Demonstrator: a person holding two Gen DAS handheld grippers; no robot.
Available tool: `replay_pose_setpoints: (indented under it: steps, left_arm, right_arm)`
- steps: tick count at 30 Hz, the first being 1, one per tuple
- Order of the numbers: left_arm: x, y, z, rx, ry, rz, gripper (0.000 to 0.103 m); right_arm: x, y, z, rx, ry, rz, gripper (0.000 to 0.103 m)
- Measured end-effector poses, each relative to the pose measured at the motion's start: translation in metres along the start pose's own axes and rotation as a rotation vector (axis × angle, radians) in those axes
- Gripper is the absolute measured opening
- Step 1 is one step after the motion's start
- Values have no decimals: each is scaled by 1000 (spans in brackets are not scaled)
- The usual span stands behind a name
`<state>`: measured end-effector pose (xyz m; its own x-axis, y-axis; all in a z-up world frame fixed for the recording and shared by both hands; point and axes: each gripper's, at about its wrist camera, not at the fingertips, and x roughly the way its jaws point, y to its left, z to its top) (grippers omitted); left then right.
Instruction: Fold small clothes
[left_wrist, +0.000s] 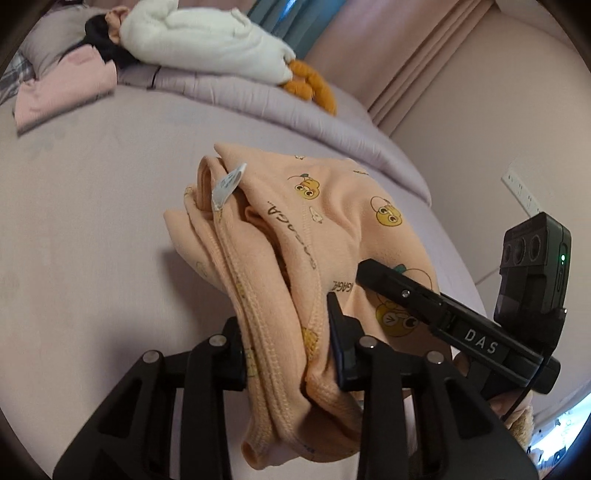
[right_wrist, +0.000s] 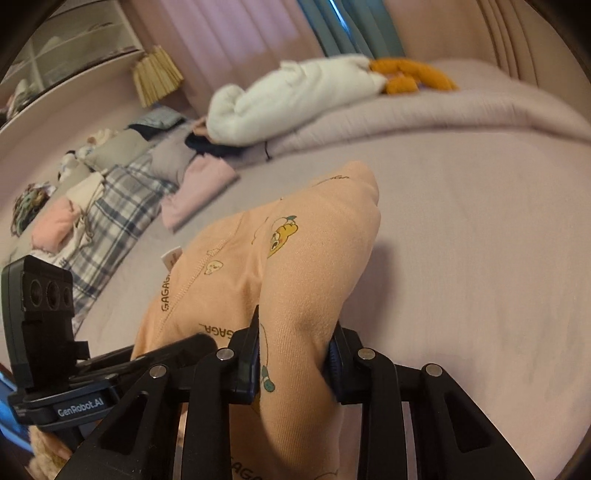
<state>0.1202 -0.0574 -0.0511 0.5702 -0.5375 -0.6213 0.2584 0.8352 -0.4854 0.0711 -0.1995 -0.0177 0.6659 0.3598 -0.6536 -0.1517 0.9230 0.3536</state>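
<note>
Peach garment (left_wrist: 295, 258) bunched thick in both pinching grippers, left (left_wrist: 286, 354) and right (right_wrist: 293, 354); layers may slip out unevenly toward 12 o'clock.

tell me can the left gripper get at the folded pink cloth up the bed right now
Probably not yet. The left gripper is shut on the peach garment, which the right gripper also clamps. The bed between it and the pink cloth looks bare, but the garment must be released first.
</note>
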Motion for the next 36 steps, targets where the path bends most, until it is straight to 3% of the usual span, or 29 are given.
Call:
replay_pose_setpoints:
  steps: [4,11,20,24,28,36]
  left_arm:
    - [19,9,10,-26,2,20,32]
    - [60,37,3,-78,107,72,33]
    - [69,35,-2,-47,129,157,40]
    - [69,35,-5,-48,141,214,52]
    - [60,29,-9,-38,132,272,65]
    - [23,12,-4,5,37,335,85]
  right_arm:
    - [20,-6,7,-24,8,-29,31]
    - [59,-34,-12,38,127,-34,31]
    - [62,-35,-19,27,150,-91,34]
    - [63,-39,-19,40,170,-129,48]
    - [54,-39,-18,34,149,-166,55]
    - [26,-29,-14,-12,70,-221,69]
